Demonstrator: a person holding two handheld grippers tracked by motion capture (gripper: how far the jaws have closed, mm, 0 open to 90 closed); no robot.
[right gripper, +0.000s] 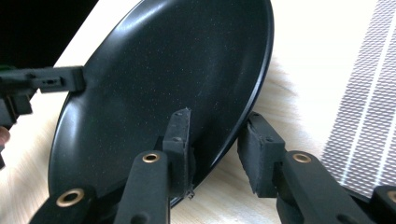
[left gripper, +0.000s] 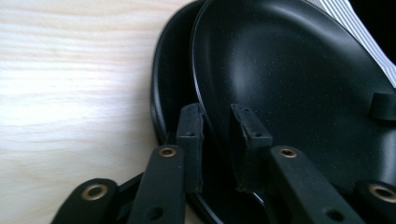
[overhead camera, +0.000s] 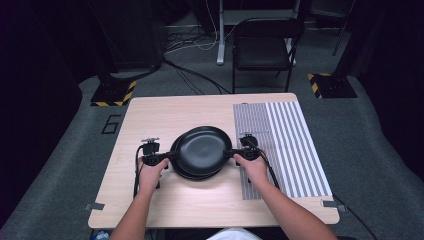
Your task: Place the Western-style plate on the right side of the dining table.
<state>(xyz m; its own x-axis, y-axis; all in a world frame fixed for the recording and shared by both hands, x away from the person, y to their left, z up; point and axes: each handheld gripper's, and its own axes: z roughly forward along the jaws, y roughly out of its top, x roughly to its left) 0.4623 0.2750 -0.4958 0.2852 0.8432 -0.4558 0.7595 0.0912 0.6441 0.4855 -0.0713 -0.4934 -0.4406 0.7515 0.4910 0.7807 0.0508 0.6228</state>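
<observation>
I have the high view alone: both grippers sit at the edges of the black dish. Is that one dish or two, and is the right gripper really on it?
Observer: Two. In the left gripper view the top plate lies in a lower plate, whose rim shows beside it.
Operator: And the right gripper?
Observer: The right gripper is shut on the top plate's rim, with one pad on the inner face and the other outside the edge.
Operator: Is the left one the same?
Observer: The left gripper straddles the top plate's rim, and the lower plate lies outside its jaws. I cannot tell whether its pads press.
</observation>
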